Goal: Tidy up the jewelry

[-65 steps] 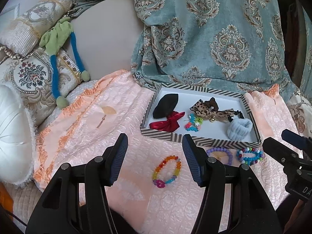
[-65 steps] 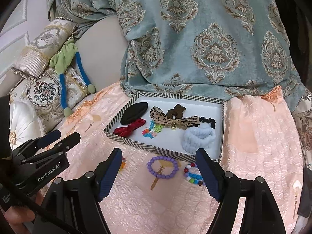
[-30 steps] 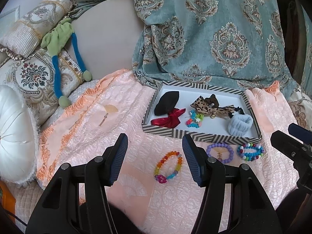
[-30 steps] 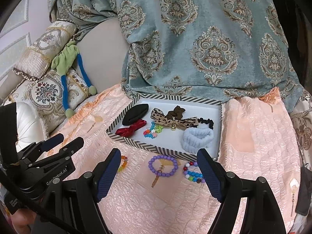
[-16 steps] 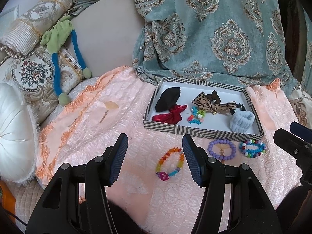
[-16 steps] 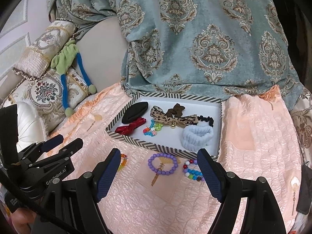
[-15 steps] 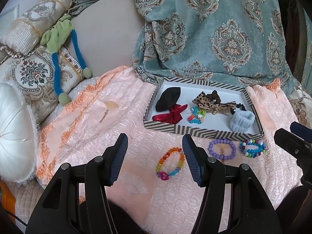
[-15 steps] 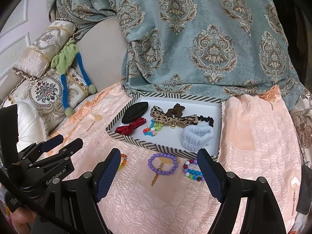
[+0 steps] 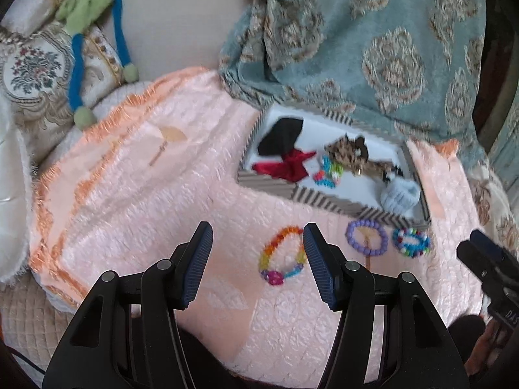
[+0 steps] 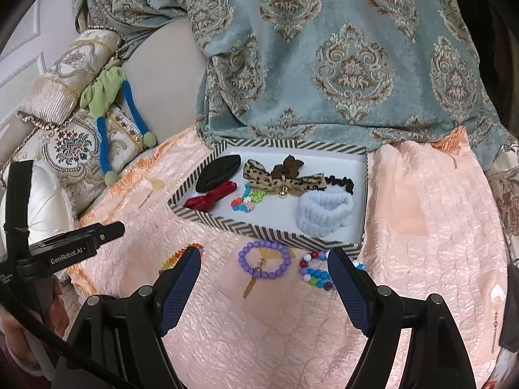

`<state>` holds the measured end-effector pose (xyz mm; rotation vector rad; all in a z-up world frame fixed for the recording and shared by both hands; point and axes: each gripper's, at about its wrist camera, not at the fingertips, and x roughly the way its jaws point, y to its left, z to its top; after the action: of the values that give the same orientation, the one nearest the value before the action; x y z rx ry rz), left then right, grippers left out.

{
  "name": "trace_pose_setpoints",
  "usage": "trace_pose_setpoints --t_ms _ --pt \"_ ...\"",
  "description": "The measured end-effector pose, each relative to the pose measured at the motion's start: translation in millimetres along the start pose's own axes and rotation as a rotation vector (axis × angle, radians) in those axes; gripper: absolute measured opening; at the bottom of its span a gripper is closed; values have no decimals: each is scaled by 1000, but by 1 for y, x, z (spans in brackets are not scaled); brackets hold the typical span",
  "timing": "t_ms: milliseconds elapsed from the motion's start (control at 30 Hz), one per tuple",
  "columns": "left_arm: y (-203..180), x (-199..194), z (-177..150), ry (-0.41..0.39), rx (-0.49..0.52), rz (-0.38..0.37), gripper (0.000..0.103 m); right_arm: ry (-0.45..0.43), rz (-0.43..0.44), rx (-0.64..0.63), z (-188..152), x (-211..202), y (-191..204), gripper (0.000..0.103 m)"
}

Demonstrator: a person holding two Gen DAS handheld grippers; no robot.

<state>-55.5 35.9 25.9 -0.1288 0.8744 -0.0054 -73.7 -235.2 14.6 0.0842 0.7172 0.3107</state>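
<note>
A striped-rim white tray (image 9: 327, 200) (image 10: 259, 231) holds hair bows, a black clip, a beaded piece and a pale blue scrunchie (image 10: 325, 214). Three bead bracelets lie on the pink quilt in front of it: rainbow (image 9: 283, 256) (image 10: 181, 254), purple (image 9: 366, 242) (image 10: 264, 259), and blue-mixed (image 9: 411, 242) (image 10: 316, 274). My left gripper (image 9: 258, 243) is open and empty, hovering just left of the rainbow bracelet. My right gripper (image 10: 264, 267) is open and empty, above the purple bracelet.
A teal patterned throw (image 10: 324, 48) hangs behind the tray. Embroidered cushions (image 10: 71, 142) and a green-blue soft toy (image 10: 107, 97) lie at the left. A white round cushion (image 9: 9, 194) sits at the far left.
My left gripper has tilted and moved down toward the rainbow bracelet, with motion blur in its view. The right gripper has shifted slightly nearer the bracelets. Both stay open.
</note>
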Motion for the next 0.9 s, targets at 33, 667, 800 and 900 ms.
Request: trace_pose_setpoints --t_ms 33,667,800,900 --pt "-2 4 -2 9 7 5 58 5 0 -3 -2 2 -2 77" --pt "-11 100 -8 152 72 103 58 219 77 108 -30 103 -26 54" --pt "-9 119 -10 187 64 82 58 228 65 130 -26 124 -28 53" --pt "-6 123 -10 165 52 51 57 222 43 77 -22 132 -22 28"
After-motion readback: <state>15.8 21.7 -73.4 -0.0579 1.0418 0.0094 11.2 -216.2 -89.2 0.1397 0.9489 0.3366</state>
